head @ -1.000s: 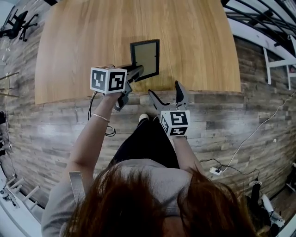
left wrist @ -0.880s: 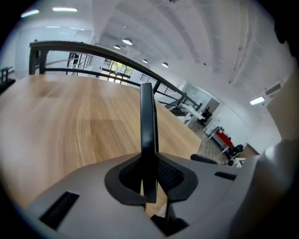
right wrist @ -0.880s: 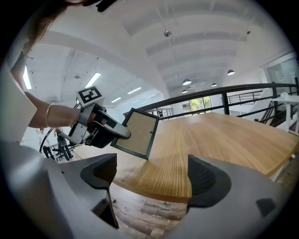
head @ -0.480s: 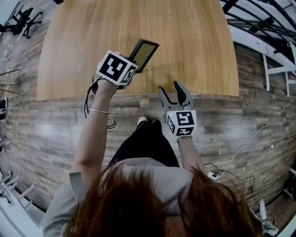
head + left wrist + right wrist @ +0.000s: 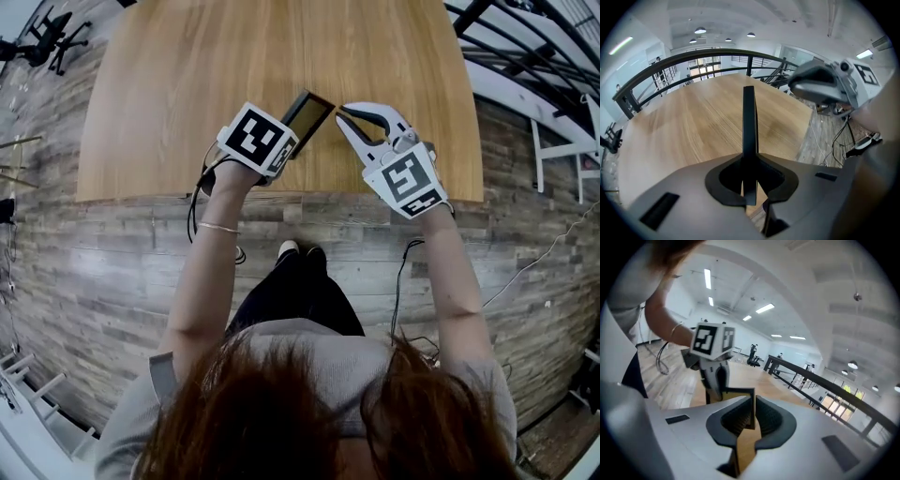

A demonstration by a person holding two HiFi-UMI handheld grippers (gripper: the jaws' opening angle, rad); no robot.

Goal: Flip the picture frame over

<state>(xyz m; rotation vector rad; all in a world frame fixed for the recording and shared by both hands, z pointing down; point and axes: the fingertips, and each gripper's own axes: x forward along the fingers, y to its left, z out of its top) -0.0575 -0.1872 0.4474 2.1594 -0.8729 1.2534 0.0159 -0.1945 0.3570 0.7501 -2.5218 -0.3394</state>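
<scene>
Picture frame (image 5: 309,111), near end behind left hand-held gripper (image 5: 279,148)

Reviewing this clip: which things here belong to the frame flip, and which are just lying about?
In the job:
frame, held tilted over the table
left hand-held gripper, shut on the frame's edge
right hand-held gripper, jaws just closed on the frame's corner

Lying about:
office chair on the floor
railing beyond the table

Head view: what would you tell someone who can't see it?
A person holds a picture frame tilted up over a wooden table, pinched by two grippers. The left gripper grips its near end and the right gripper its far corner.
</scene>
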